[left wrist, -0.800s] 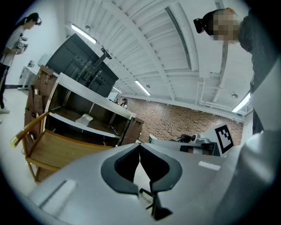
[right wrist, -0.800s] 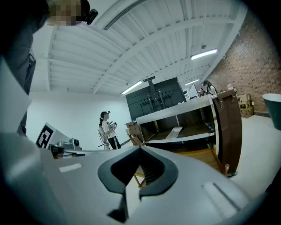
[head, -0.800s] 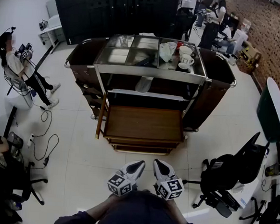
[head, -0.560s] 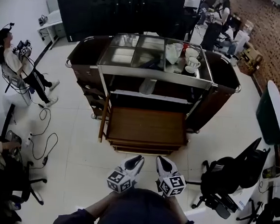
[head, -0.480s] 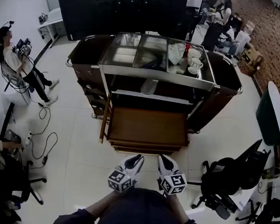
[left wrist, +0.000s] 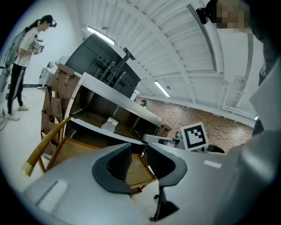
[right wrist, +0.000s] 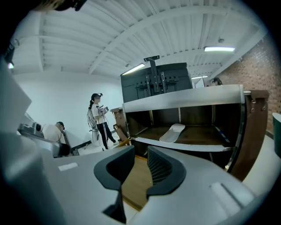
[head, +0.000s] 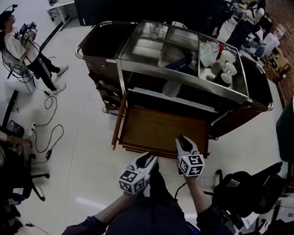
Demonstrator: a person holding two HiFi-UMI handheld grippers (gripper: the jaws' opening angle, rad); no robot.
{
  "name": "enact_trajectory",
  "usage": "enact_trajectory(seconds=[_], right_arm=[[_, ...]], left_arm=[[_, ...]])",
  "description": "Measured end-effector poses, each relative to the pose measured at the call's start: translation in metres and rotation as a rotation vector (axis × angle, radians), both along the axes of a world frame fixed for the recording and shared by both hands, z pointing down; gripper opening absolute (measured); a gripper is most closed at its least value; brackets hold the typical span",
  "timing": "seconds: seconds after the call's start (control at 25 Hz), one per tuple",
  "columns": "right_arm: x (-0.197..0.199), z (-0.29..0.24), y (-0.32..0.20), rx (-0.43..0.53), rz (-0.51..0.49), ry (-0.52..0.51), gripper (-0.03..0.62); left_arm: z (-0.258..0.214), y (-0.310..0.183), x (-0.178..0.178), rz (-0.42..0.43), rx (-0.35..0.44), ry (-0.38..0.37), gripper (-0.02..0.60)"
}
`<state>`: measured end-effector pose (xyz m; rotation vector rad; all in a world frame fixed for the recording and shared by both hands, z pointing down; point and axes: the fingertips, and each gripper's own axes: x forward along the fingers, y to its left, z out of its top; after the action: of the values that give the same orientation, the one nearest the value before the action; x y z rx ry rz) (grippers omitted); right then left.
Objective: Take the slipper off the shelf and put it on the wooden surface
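A white slipper (head: 170, 88) lies on the cart's shelf under the steel top; it also shows as the slipper (left wrist: 109, 124) and the slipper (right wrist: 172, 132) in the gripper views. Below and in front of the shelf lies the wooden surface (head: 158, 130), seen too as brown wood (left wrist: 72, 147) and wood (right wrist: 137, 178). My left gripper (head: 147, 161) hangs open just short of the wood's front edge. The right gripper (head: 182, 141) is open over the wood's front right corner. Nothing sits between the left gripper's (left wrist: 138, 160) or the right gripper's (right wrist: 140, 169) jaws.
The cart's steel top (head: 157, 54) carries white cups (head: 225, 70) and a pale bag (head: 206, 54). Black office chairs (head: 245, 190) stand to the right and a green round table (head: 292, 128) further right. A person (head: 21, 43) stands far left; cables (head: 46, 137) lie on the floor.
The view has come closer to the cart. Both grippers moved forward, the right one further, from the floor in front up to the wooden surface's front edge.
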<state>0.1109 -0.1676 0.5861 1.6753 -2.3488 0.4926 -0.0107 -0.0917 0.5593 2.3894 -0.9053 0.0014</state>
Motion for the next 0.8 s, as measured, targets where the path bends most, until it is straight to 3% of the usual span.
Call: enact_trajectory(seconds=[0.12, 0.2, 0.4, 0.6, 0.8], right_arm=[[0.011, 0.013, -0.068, 0.005, -0.026, 0.033, 0.077], [0.013, 0.026, -0.11, 0.003, -0.047, 0.051, 0.077], [0.021, 0.072, -0.211, -0.037, -0.064, 0.09, 0.077], [0.042, 0.121, -0.305, -0.109, -0.016, 0.119, 0.103], [0.054, 0.138, -0.363, -0.134, 0.059, 0.118, 0.123]], left_arm=[[0.008, -0.026, 0.004, -0.05, -0.037, 0.031, 0.125], [0.017, -0.042, 0.006, -0.082, -0.058, 0.035, 0.178], [0.034, -0.087, 0.019, -0.104, -0.084, -0.042, 0.178], [0.035, -0.145, 0.03, -0.151, -0.104, -0.048, 0.178], [0.04, -0.179, 0.023, -0.198, -0.121, -0.073, 0.176]])
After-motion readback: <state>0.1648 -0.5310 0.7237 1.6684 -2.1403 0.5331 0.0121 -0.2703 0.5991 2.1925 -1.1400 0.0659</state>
